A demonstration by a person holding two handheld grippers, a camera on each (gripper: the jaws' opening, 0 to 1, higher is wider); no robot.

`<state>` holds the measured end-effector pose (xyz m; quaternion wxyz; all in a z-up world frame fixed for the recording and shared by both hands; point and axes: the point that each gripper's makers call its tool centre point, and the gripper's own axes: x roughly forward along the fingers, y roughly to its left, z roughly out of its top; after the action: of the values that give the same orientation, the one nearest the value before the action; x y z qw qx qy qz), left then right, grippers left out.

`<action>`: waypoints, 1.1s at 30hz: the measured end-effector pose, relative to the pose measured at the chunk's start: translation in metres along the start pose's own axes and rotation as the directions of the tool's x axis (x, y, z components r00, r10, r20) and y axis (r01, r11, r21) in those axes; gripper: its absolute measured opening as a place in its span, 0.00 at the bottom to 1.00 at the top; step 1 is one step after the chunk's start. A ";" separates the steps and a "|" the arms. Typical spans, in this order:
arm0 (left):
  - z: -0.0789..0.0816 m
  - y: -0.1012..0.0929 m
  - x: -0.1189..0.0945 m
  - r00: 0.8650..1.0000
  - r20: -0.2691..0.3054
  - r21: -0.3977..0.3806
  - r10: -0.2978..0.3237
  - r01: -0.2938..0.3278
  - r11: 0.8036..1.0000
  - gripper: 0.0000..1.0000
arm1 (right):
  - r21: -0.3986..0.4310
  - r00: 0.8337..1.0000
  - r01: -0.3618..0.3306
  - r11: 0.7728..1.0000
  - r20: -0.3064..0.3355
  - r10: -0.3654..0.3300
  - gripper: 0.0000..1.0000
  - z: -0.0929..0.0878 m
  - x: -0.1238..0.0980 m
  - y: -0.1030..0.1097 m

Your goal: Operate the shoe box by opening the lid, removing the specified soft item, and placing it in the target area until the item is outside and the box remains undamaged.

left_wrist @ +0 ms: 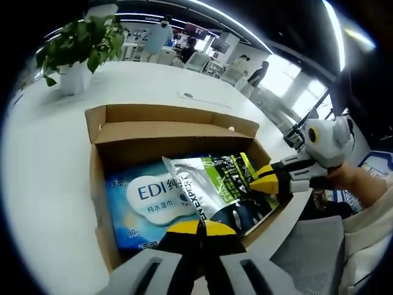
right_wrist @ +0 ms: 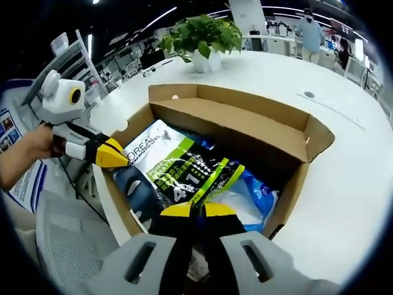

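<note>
Right gripper view: glossy black-green pouch [right_wrist: 184,175] lies crumpled in open shoe box [right_wrist: 245,114].

Matt cardboard box [left_wrist: 116,132], glossy foil pouch [left_wrist: 215,187]

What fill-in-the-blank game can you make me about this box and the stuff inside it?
1. The cardboard box has its lid ____.
2. The silver and green pouch lies on top of a ____ pack of wipes.
3. The leafy plant stands in a ____ pot on the table.
Missing words: open; blue; white.
</note>
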<state>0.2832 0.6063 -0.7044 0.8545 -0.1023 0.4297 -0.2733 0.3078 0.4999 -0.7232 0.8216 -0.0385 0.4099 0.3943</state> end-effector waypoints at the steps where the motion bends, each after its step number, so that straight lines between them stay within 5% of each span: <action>1: 0.001 0.000 0.000 1.000 0.000 0.003 0.001 -0.001 1.000 0.00 | 0.002 1.000 0.000 1.000 0.002 0.000 0.03 0.001 -0.001 0.000; 15: 0.015 -0.022 -0.001 1.000 0.000 0.049 -0.002 0.002 0.999 0.00 | 0.065 0.996 0.032 0.997 0.085 -0.037 0.00 0.019 -0.032 -0.009; 33: 0.036 -0.054 0.015 0.999 -0.009 0.098 -0.041 0.042 0.994 0.00 | 0.113 0.990 0.089 0.990 0.102 -0.101 0.00 0.027 -0.069 -0.036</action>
<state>0.2985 0.5509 -0.6698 0.8511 -0.0682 0.4167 -0.3120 0.3251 0.4424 -0.6662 0.8613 0.0076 0.3833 0.3334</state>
